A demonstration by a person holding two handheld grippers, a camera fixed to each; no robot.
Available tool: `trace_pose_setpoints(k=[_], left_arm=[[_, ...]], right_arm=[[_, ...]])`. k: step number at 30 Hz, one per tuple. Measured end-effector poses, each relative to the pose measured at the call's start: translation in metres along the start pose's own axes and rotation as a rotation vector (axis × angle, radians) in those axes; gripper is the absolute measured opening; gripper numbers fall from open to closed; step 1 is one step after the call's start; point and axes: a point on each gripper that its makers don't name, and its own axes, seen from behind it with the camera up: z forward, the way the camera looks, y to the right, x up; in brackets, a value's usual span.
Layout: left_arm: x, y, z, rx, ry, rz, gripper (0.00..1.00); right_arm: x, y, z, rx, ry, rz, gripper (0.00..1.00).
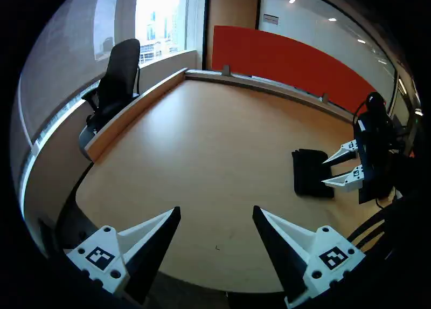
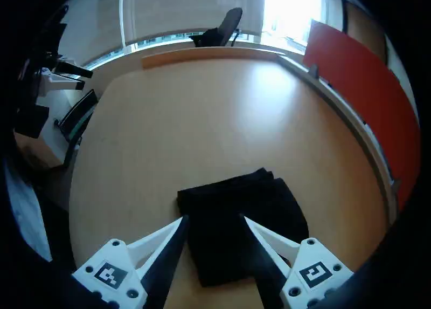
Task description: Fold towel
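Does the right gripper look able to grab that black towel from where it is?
Probably yes: the right gripper, jaws open, is right over the black towel, with nothing between them.

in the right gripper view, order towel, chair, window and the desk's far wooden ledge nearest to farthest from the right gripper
From the right hand-held gripper:
1. towel, right at its fingertips
2. ledge, along the desk's far edge
3. chair, behind the ledge
4. window, beyond the chair, top right
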Motion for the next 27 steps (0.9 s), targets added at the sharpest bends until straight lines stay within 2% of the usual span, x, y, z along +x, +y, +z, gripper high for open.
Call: trace_pose_setpoints(k=[10,20,27], left_arm=[[0.003,0.006,0.002,-0.007,0.003,0.009,0.99],[0.006,0.011,0.004,-0.016,0.003,0.023,0.99],[0.007,0.015,0.005,-0.023,0.002,0.027,1.0]], right_arm=[[-0.018,0.0,-0.007,-0.03,-0.01,0.052,0.71],[-0.056,-0.003,-0.018,-0.064,-0.046,0.123,0.71],[-0.082,-0.006,-0.026,-0.078,-0.075,0.15,0.71]])
